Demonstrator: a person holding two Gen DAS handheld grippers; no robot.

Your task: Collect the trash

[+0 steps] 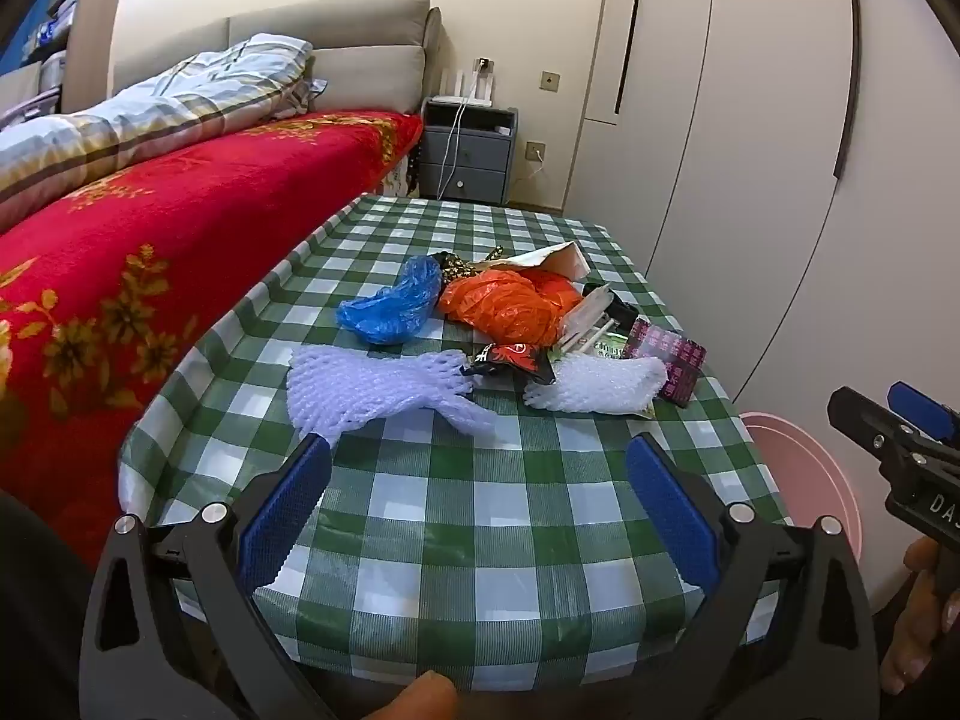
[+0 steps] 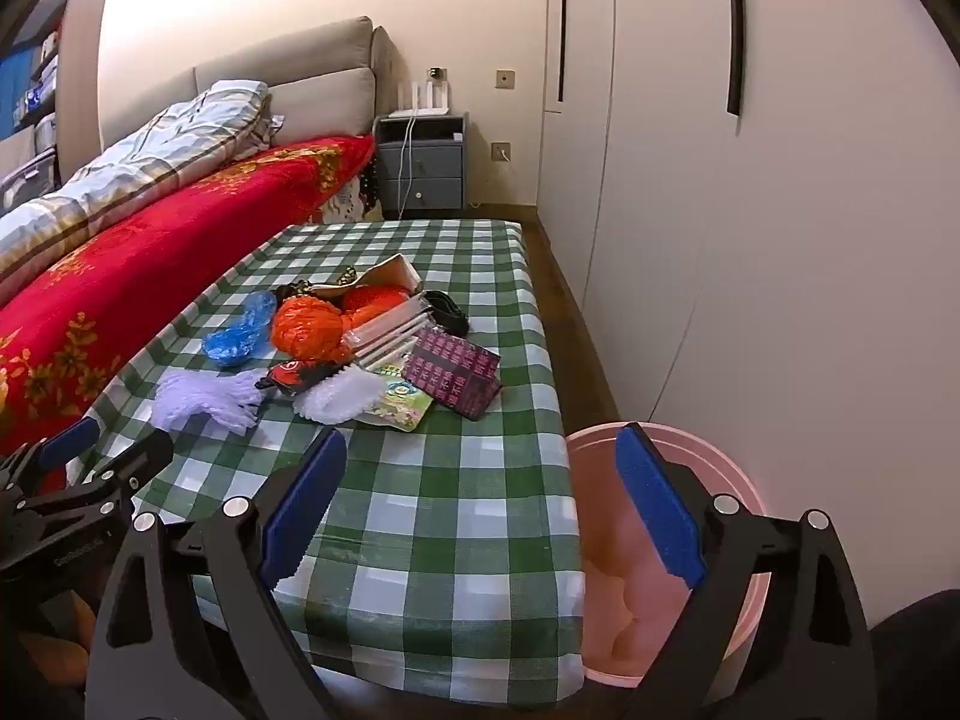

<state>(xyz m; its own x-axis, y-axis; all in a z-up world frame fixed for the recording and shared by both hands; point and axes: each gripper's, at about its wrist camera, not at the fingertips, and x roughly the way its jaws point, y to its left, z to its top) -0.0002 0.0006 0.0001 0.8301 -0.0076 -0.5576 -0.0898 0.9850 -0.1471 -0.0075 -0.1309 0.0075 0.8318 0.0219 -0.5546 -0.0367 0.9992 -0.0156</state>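
A heap of trash lies mid-table on the green checked cloth: a lilac foam net, a white foam net, a blue plastic bag, an orange plastic bag and a dark patterned box. My left gripper hovers open over the table's near end, just short of the lilac net, nothing between its blue pads. My right gripper is open too, over the table's right front corner and a pink bucket. The same heap shows in the right wrist view: orange bag, patterned box.
A bed with a red flowered blanket runs along the table's left side. A grey nightstand stands beyond the far end. White wardrobe doors line the right, with a strip of wooden floor between them and the table.
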